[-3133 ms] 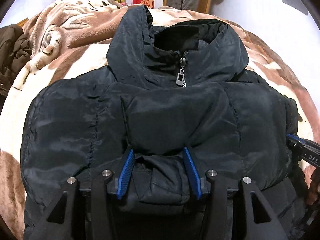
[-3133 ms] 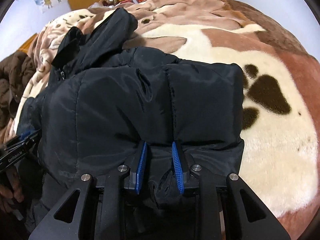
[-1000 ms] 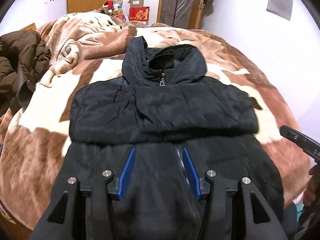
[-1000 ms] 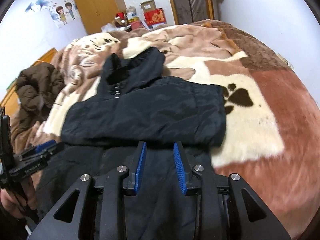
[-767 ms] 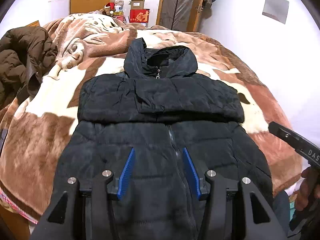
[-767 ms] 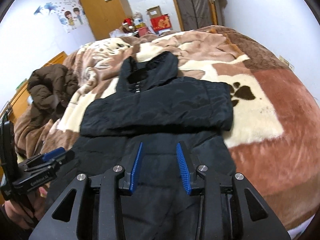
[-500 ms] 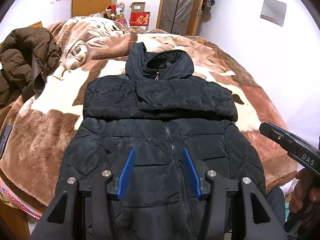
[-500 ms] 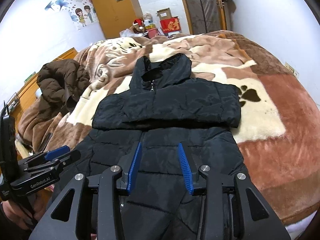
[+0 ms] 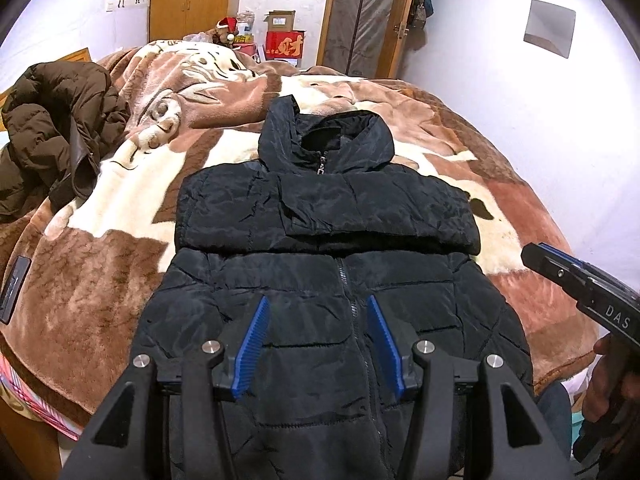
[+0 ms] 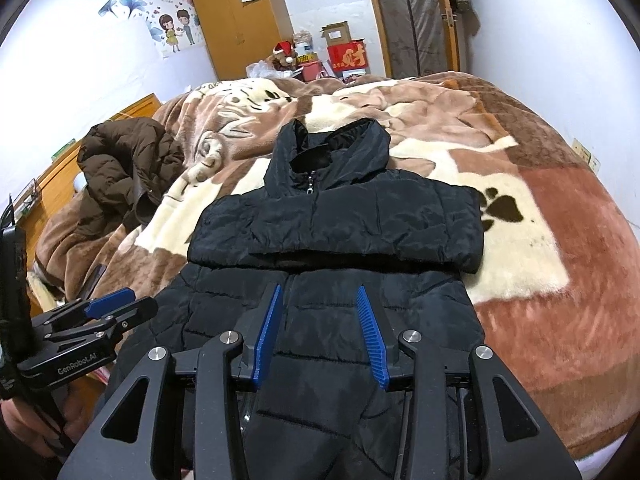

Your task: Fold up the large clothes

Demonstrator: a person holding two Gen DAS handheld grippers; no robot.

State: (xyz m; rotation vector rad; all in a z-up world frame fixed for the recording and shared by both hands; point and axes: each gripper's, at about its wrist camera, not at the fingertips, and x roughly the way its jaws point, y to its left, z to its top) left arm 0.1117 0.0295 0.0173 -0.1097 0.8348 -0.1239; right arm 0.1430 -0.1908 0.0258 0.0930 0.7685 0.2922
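A black hooded puffer jacket (image 9: 320, 216) (image 10: 340, 220) lies face up on the bed, zipped, its hood (image 9: 324, 140) at the far end. Both sleeves are folded across the chest in one band. My left gripper (image 9: 317, 300) hovers open above the jacket's lower front, over the zip, with nothing between its blue pads. My right gripper (image 10: 319, 289) is open too, above the same lower part, and holds nothing. Each gripper shows at the edge of the other's view: the right gripper (image 9: 560, 268) off the jacket's right side, the left gripper (image 10: 108, 308) off its left side.
A brown and cream plush blanket (image 9: 100, 280) (image 10: 560, 260) covers the bed. A crumpled brown jacket (image 9: 52, 128) (image 10: 124, 160) lies at the left. A dark flat object (image 9: 14, 288) rests near the bed's left edge. Wardrobe, boxes and a door stand behind.
Both grippers, earlier shut on the sleeve ends over the chest, have let go and drawn back and upward towards the hem. The right jaws have widened. In the last half second little moved.
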